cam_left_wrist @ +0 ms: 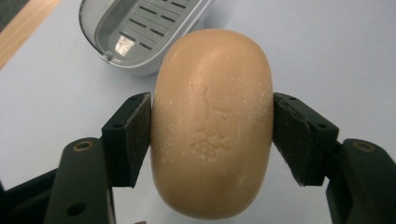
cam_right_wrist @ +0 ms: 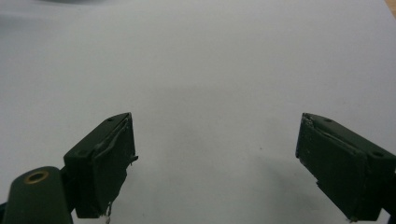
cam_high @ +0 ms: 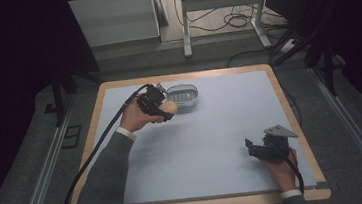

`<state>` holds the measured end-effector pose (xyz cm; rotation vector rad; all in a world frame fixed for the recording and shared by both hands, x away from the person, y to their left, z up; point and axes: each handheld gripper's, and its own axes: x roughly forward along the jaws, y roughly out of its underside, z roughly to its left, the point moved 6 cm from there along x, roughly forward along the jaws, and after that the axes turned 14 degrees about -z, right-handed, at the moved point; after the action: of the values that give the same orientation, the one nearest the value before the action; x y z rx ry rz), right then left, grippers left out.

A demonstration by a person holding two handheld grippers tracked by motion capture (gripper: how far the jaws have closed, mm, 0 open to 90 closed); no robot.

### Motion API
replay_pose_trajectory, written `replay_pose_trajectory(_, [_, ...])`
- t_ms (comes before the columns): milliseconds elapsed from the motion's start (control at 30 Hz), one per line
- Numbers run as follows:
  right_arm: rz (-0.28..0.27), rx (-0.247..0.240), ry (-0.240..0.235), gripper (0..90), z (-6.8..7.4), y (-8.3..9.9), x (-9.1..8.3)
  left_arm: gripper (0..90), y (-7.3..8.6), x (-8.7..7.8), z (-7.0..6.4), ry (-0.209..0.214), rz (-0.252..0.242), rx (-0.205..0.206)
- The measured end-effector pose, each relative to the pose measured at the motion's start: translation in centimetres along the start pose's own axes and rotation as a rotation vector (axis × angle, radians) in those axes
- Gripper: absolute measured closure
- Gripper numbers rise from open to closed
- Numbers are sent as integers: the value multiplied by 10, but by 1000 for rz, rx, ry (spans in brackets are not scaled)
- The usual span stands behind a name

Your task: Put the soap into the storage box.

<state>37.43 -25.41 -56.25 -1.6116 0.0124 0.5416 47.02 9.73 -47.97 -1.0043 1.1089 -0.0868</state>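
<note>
From above, the left gripper (cam_high: 161, 108) sits near the far side of the table (cam_high: 221, 128), pinching a tan bar of soap (cam_high: 168, 106) just in front of a grey soap dish (cam_high: 183, 96); at that height the bar is only a pale lump at the claw's tip. The left gripper view gives what the high view cannot: the soap (cam_left_wrist: 212, 123) is squeezed by its two long sides between the black pads (cam_left_wrist: 128, 140), standing lengthways, with its ends sticking out above and below them. A mark is pressed into its face, something like a small cluster with a few strokes over it, but I cannot read it as letters. Beyond the bar, up and to the left of the claw, the dish (cam_left_wrist: 140, 32) shows a slotted drain tray inside, and nothing lies in it.

The right gripper (cam_high: 259, 149) rests low, well apart from the soap. Its own view shows the jaws spread wide over bare pale-blue tabletop (cam_right_wrist: 201, 70), with nothing between them.
</note>
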Motion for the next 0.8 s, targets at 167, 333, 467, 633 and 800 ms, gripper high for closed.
replay_pose_trajectory(167, [1, 0, 0, 120, 0, 0, 0, 327, -4, 4, 2, 4, 2, -4])
replay_pose_trajectory(333, [1, -1, 1, 120, 0, 0, 0, 327, -6, 7, 6, 6, 3, -5])
replay_pose_trajectory(467, [1, -1, 1, 120, 0, 0, 0, 327, -8, 10, 9, 5, 9, 0])
replay_pose_trajectory(633, [1, 0, 1, 121, 0, 0, 0, 327, -12, 16, 14, 5, 12, -7])
replay_pose_trajectory(800, [0, 1, 0, 121, 0, 0, 0, 327, -18, 21, 16, 10, 14, -2])
